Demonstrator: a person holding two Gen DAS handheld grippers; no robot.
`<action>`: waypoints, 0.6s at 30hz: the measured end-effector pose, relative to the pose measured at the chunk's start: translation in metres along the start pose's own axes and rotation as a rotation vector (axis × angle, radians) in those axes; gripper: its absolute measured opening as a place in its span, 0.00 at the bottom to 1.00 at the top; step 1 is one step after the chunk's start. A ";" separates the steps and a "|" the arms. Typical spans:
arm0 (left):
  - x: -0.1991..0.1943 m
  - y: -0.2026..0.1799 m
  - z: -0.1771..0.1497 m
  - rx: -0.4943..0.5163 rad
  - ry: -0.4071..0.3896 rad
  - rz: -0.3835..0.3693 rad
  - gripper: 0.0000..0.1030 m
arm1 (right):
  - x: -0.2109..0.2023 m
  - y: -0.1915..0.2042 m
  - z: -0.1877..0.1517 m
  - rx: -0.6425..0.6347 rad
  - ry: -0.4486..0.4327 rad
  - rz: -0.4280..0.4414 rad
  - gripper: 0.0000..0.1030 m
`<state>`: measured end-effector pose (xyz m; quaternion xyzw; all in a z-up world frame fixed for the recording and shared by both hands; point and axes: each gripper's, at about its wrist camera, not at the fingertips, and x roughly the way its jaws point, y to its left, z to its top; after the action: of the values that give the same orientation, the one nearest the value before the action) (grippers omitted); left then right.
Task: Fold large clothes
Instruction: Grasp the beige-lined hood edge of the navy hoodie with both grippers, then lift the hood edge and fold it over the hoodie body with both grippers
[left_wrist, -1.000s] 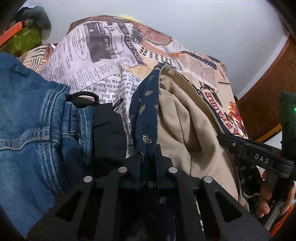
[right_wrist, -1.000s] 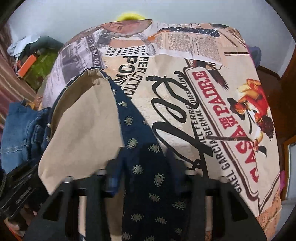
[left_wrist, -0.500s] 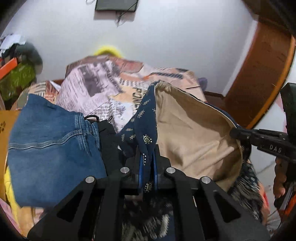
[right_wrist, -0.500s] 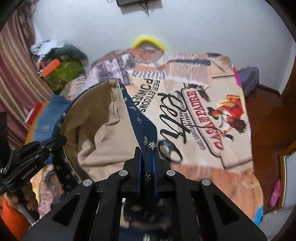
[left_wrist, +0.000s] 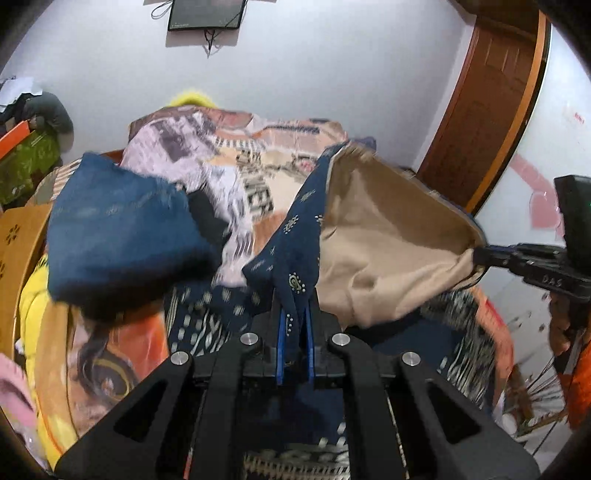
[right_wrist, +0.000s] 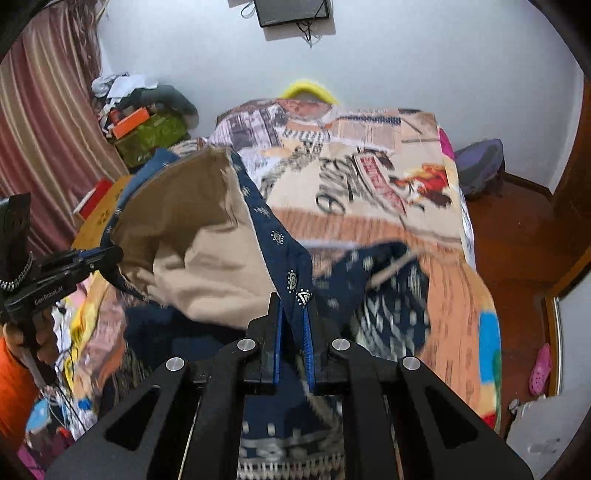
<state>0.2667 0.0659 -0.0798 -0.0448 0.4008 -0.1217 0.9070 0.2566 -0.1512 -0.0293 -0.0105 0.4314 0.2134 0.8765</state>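
The garment (right_wrist: 207, 236) hangs above the bed (right_wrist: 424, 229), jeans (left_wrist: 118, 225) apparently to its left.

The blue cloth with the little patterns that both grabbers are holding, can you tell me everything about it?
The navy garment is soft woven-looking cloth, dark blue with small pale motifs and a plain beige lining showing inside. The left gripper and right gripper each pinch its edge, jaws shut, holding it lifted and spread open like a pouch. Its lower part, with white patterned bands, hangs down toward the printed bedspread; whether it touches is unclear.
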 end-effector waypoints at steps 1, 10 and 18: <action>0.002 0.001 -0.010 -0.002 0.016 0.010 0.08 | 0.001 -0.001 -0.006 0.000 0.005 -0.006 0.08; 0.042 0.022 -0.070 -0.048 0.141 0.070 0.08 | 0.030 -0.012 -0.055 0.031 0.056 -0.045 0.09; 0.034 0.013 -0.070 0.013 0.112 0.082 0.28 | 0.012 0.010 -0.049 -0.119 0.010 -0.082 0.27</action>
<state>0.2398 0.0708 -0.1536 -0.0156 0.4514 -0.0893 0.8877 0.2226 -0.1473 -0.0673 -0.0816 0.4215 0.2025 0.8801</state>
